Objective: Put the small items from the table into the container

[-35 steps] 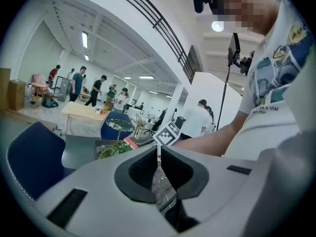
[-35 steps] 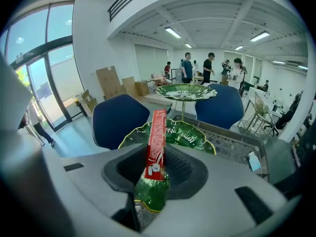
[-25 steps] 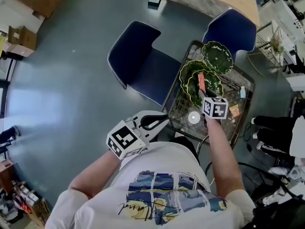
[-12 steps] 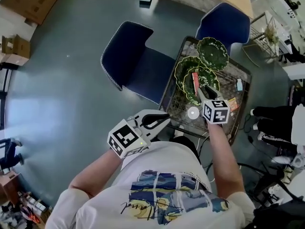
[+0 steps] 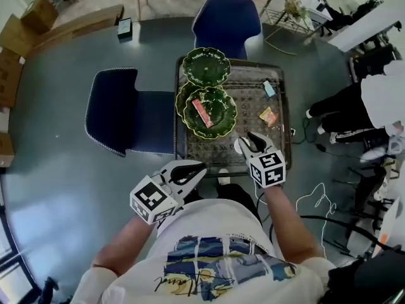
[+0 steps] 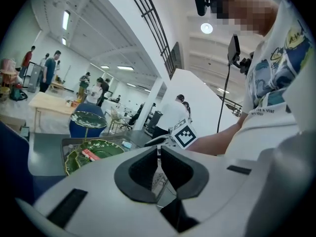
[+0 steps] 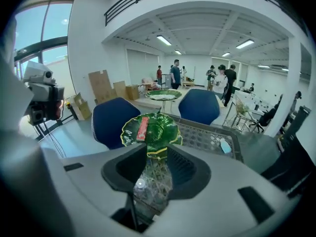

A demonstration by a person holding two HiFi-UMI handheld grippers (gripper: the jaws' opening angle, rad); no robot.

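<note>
A red packet (image 5: 202, 113) lies in the big green leaf-shaped plate (image 5: 218, 120) on the left half of the patterned table (image 5: 247, 97). A smaller green plate (image 5: 206, 66) stands raised on a stem behind it. On the table's right side lie a small blue item (image 5: 270, 89) and an orange packet (image 5: 268, 114). My right gripper (image 5: 249, 139) hovers over the table's near edge, open, with nothing between its jaws; through them I see the big plate (image 7: 153, 130) and the packet (image 7: 142, 128). My left gripper (image 5: 197, 167) hangs off the table's near left corner, shut and empty.
One blue chair (image 5: 123, 109) stands left of the table, another (image 5: 226, 18) behind it. People stand to the right (image 5: 373, 100). A white cable (image 5: 316, 201) lies on the floor near my right arm. Cardboard boxes (image 5: 38, 14) sit far back left.
My right gripper has drawn back from beside the big plate to the table's near edge and risen. The left gripper has shifted toward the table. The red packet stays in the plate.
</note>
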